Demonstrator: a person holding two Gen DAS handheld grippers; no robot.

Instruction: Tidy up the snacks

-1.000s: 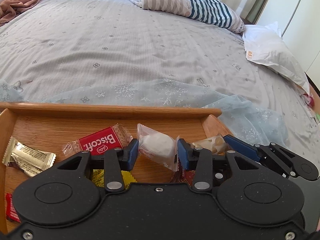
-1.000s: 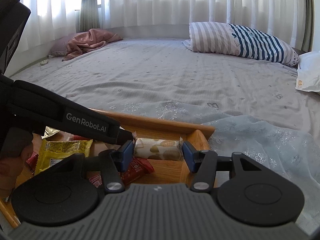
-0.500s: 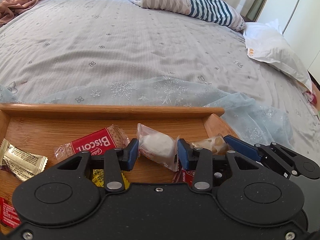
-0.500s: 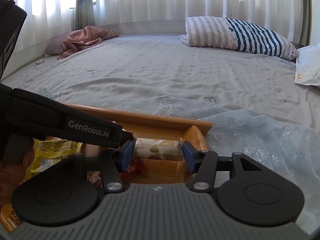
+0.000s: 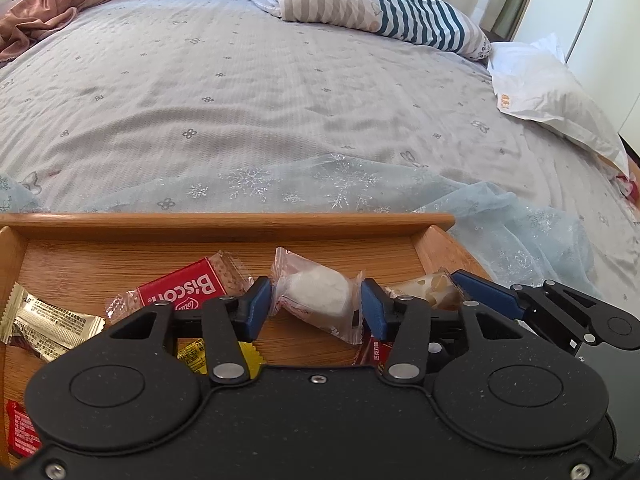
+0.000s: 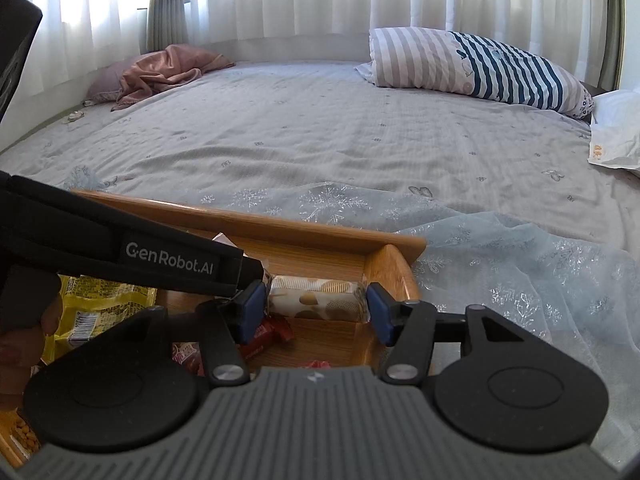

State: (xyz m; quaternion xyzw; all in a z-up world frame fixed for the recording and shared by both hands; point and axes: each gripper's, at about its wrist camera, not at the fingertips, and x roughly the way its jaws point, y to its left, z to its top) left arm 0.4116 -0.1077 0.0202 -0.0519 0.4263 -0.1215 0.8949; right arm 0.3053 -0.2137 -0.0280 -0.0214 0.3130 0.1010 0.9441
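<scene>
Left tool [image 5: 316, 307], jaws opening around a clear-wrapped white snack [image 5: 317, 301], beside a "Biscoff" packet [image 5: 182, 291].

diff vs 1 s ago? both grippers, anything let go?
Both sets of jaws are opening. The left gripper has widened around the white wrapped sweet, with a gap now at both pads. The right gripper is easing off the nougat bar, its pads at the wrapper ends. Both snacks lie where they were in the wooden tray; the other snacks are unmoved.
</scene>
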